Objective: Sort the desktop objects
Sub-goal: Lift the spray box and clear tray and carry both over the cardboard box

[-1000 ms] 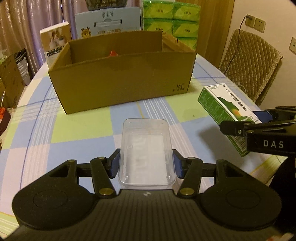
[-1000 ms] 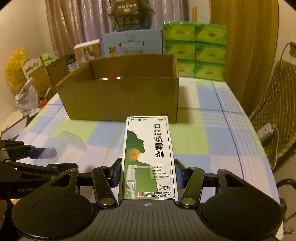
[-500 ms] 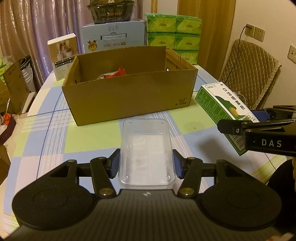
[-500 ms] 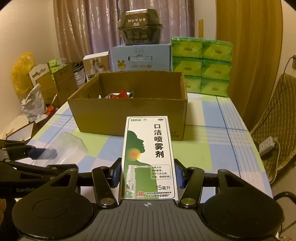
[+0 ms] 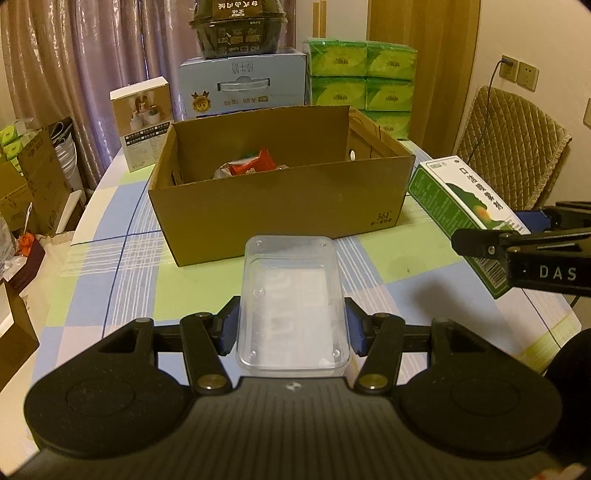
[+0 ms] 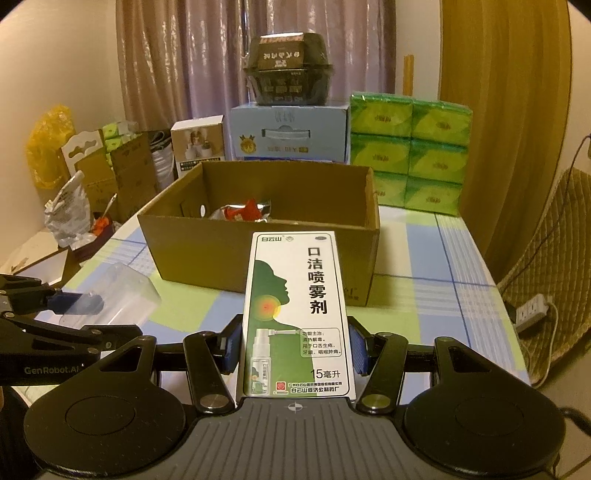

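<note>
While both claws sit above the near part of the surface [image 5: 122, 236], which wears a checked blue, green and white cloth, the largest item ahead of them is the open cardboard box [image 5: 280, 206], standing upright directly beyond the fingertips of each. A red and silver snack wrapper [image 5: 251, 168] lies on the box floor, toward its far wall. Behind the box, further from the claws, stand a pale blue carton [image 5: 243, 88] topped by a dark bowl-shaped container [image 5: 238, 29], a stack of green tissue packs [image 5: 362, 85] to the right and a small white product box [image 5: 142, 122] to the left.

Left claw [image 5: 291, 328]: closed on the clear plastic container [image 5: 291, 302], blue pads pressed against its two long sides. The container lies level, its long axis pointing forward at the box's near wall, short of it and clear of the cloth.

Right claw [image 6: 295, 350]: closed on the green and white spray carton [image 6: 297, 314], pads against both narrow edges near its lower end, printed face upward, far end pointing at the box front. In the left wrist view this carton is well to the right of the left claw, tilted, its far end raised. The two claws are side by side and apart. The holding hands are not visible.
</note>
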Demonstrator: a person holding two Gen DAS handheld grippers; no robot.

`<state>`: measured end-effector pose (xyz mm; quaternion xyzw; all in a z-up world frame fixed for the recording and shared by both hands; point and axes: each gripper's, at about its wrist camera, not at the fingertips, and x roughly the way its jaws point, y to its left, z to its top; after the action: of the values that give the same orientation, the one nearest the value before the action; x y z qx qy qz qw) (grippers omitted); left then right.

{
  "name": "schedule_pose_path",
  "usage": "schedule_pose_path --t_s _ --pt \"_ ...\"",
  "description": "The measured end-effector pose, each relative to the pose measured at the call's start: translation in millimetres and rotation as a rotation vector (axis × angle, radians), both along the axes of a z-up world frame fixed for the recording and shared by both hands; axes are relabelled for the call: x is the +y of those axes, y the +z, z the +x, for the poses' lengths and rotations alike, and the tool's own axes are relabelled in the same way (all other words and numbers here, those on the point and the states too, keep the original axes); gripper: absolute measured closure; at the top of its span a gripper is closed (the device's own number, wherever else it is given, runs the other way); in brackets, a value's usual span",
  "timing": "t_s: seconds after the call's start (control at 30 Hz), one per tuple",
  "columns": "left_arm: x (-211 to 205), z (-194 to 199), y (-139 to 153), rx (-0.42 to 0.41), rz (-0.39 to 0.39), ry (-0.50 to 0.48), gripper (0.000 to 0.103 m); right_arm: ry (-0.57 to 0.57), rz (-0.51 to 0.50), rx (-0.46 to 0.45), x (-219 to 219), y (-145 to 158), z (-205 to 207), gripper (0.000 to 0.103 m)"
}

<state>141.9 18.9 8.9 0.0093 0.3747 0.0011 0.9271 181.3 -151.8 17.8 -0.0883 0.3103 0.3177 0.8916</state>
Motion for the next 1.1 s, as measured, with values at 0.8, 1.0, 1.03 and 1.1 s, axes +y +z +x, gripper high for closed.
schedule_pose_path --t_s 0.8,1.0,1.03,1.1 --pt "28 49 31 -0.043 0.01 -0.009 0.051 0.022 -0.014 -0.057 25 30 57 0.05" --pt "36 67 36 -0.037 -0.004 -0.009 0.051 0.029 -0.011 -0.062 29 38 70 0.05" --pt "37 69 37 -0.034 -0.008 -0.01 0.051 0.03 -0.012 -0.063 30 39 71 0.05" --pt "38 73 37 -0.032 -0.005 -0.013 0.051 0.029 -0.013 -0.065 31 41 76 0.05"
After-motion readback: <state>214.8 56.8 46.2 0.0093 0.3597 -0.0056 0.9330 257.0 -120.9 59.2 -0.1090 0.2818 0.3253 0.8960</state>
